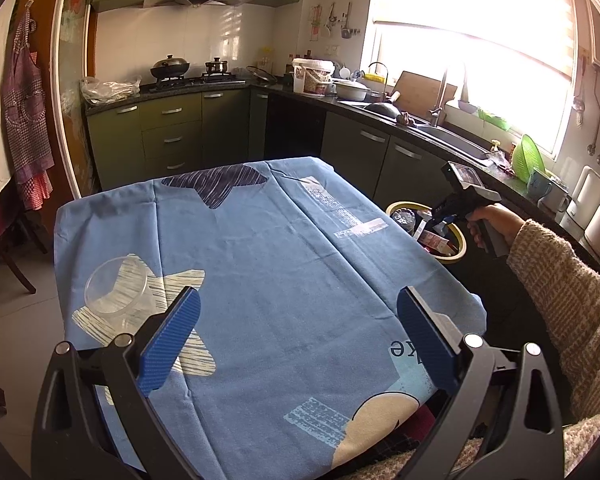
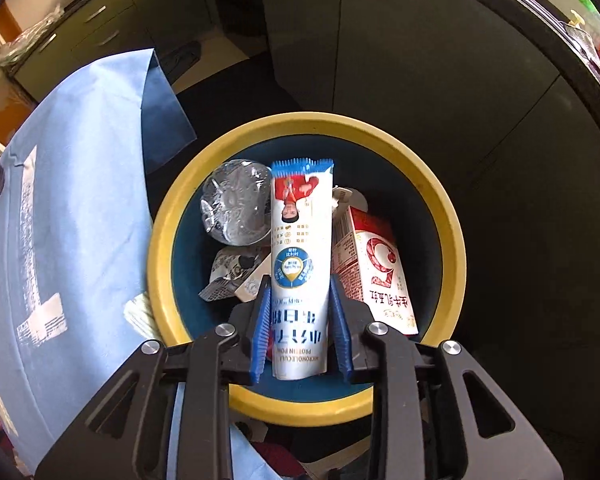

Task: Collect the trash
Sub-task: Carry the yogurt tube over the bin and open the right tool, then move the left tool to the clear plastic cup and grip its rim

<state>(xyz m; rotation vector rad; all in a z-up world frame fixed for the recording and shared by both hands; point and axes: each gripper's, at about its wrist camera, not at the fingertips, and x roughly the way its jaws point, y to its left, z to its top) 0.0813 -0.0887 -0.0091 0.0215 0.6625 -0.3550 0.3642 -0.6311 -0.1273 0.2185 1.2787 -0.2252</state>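
My right gripper (image 2: 300,280) points down into a yellow-rimmed bin (image 2: 452,216) beside the table. A white and blue protein-powder packet (image 2: 302,240) stands lengthwise between its blue pads, with a thin dark gap on each side, so the jaws are open. In the bin lie a red and white carton (image 2: 376,264), a crushed clear container (image 2: 236,204) and a foil wrapper (image 2: 232,272). My left gripper (image 1: 298,294) hovers wide open over the blue tablecloth (image 1: 280,240), holding nothing. A clear plastic cup (image 1: 116,292) lies on its side just left of its left finger.
The bin (image 1: 462,246) sits off the table's right edge, with the person's hand and knitted sleeve (image 1: 560,280) above it. Dark kitchen cabinets (image 1: 400,160) and a crowded counter run behind. A wooden chair (image 1: 4,264) stands left of the table.
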